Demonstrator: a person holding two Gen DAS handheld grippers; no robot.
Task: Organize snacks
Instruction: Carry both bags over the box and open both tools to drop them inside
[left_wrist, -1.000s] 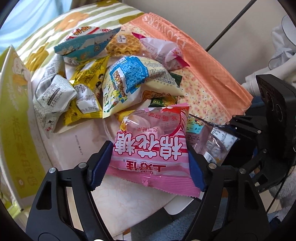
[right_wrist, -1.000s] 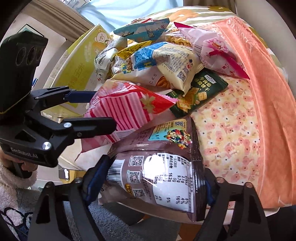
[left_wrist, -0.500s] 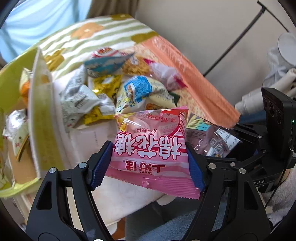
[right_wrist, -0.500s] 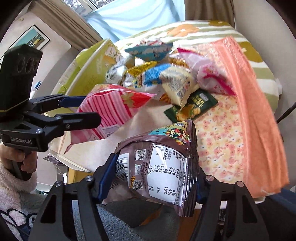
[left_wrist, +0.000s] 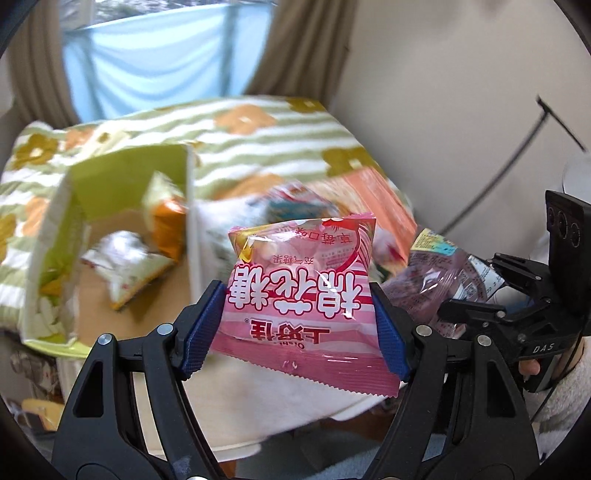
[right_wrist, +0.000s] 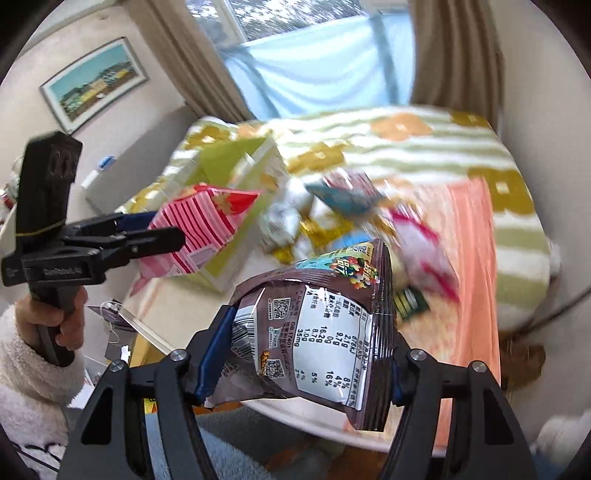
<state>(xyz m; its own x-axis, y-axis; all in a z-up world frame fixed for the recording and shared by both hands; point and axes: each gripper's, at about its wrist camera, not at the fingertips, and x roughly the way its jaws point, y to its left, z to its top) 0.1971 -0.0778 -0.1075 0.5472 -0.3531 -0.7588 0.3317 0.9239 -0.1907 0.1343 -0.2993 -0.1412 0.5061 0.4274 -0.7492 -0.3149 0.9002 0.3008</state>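
A pink striped marshmallow bag (left_wrist: 303, 266) hangs in the air with my left gripper (left_wrist: 295, 321) shut on its sides. From the right wrist, that left gripper (right_wrist: 155, 232) and its pink bag (right_wrist: 199, 229) are at the left, in front of the green box (right_wrist: 229, 155). My right gripper (right_wrist: 310, 350) is shut on a brown candy bag (right_wrist: 325, 321), held up over the table's near edge. The left wrist view shows the brown bag (left_wrist: 432, 273) and right gripper (left_wrist: 476, 291) at the right. The open green box (left_wrist: 110, 177) holds a few packets (left_wrist: 125, 266).
A blurred pile of snack packets (right_wrist: 332, 206) lies on the table past both bags, on an orange flowered cloth (right_wrist: 469, 277). A striped floral blanket (left_wrist: 258, 122) lies behind it. A hand in a fluffy white sleeve (right_wrist: 48, 321) grips the left handle. The white table edge (left_wrist: 258, 406) is below.
Both grippers have risen from the table with their bags, so the snack pile looks smaller and lower. The left view has swung left, bringing the inside of the green box into sight.
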